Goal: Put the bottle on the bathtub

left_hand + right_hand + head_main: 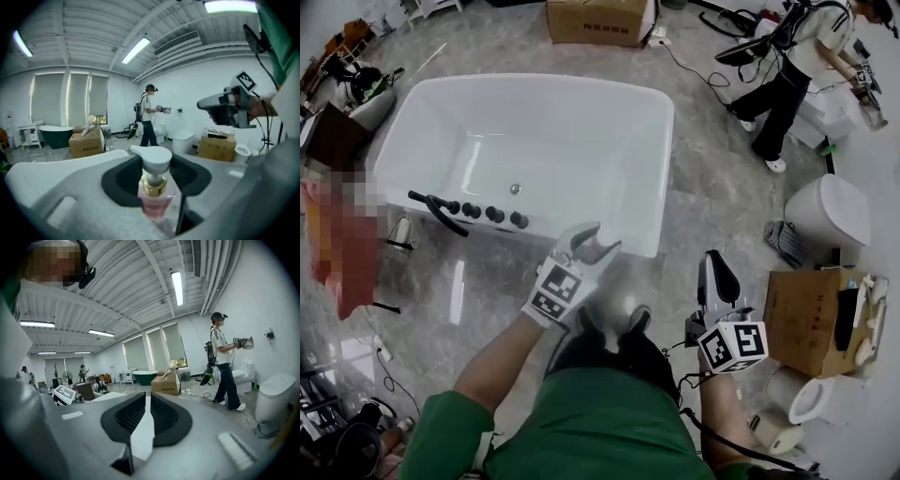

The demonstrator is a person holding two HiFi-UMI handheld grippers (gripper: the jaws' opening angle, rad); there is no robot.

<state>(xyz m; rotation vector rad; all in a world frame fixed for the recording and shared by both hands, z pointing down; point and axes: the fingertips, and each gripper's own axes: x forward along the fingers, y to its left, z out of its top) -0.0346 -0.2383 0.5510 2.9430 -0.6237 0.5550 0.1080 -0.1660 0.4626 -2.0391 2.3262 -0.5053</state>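
Observation:
The white bathtub (441, 122) fills the middle of the head view, just beyond my feet. My left gripper (592, 242) hovers beside the tub's near rim, close to its right corner. It is shut on a bottle (154, 199) with a pink body, a gold collar and a white pump head; the bottle stands upright between the jaws in the left gripper view (157, 168). From the head camera the bottle is mostly hidden by the gripper. My right gripper (714, 262) hangs over the floor to the right, away from the tub, jaws together and empty (146, 411).
A black faucet with several knobs (469, 208) lines the tub's near rim at left. Another person (787, 75) with grippers stands at the far right. A white toilet (830, 211) and a cardboard box (811, 319) sit right of me; a second box (598, 21) lies beyond the tub.

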